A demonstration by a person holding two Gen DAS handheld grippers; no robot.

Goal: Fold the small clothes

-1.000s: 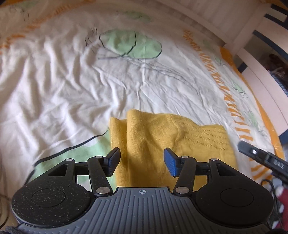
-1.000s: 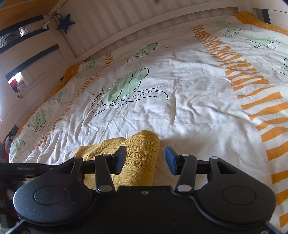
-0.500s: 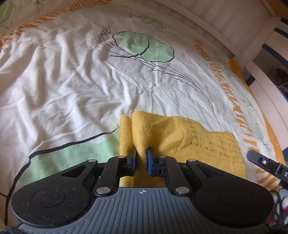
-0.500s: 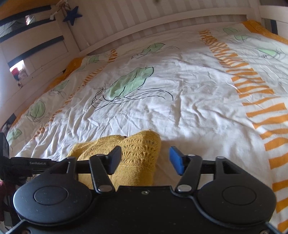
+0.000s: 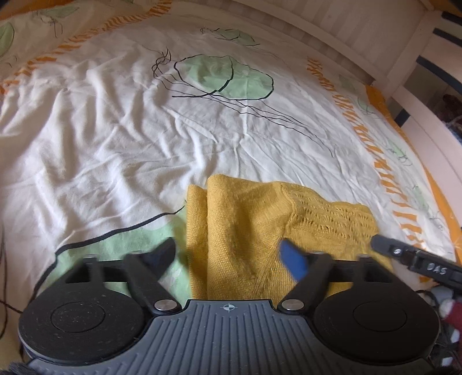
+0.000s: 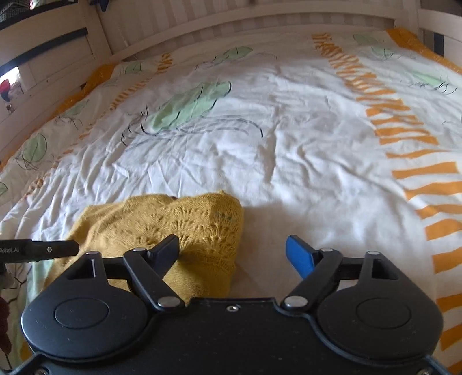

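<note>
A bed fills both views, covered by a rumpled white duvet [image 5: 121, 138] printed with pale green leaves outlined in black and rows of short orange stripes; an orange border runs along its far edges. Behind it stands a white slatted bed frame [image 6: 202, 23], and in the left wrist view a white rail [image 5: 424, 121] curves along the right side of the bed, with dim clutter in the gap beyond that cannot be made out.

A yellow knitted garment [image 5: 251, 230] lies folded on the duvet at the near edge of both views. In the left wrist view its plain-knit part shows a lengthwise fold on the left, and a lacy openwork section spreads to the right. In the right wrist view the lace section [image 6: 184, 225] bulges up slightly, its rounded end pointing away from the camera.

The left gripper [image 5: 231, 256] hovers low over the garment with its jaws spread wide, one on either side of the plain-knit part, gripping nothing; its fingers look motion-blurred. The right gripper [image 6: 234, 251] is likewise wide apart and empty: its left finger sits over the lace edge of the garment, whether touching cannot be told, while its blue-padded right finger is over bare duvet. Each gripper's tip shows at the other view's edge.
</note>
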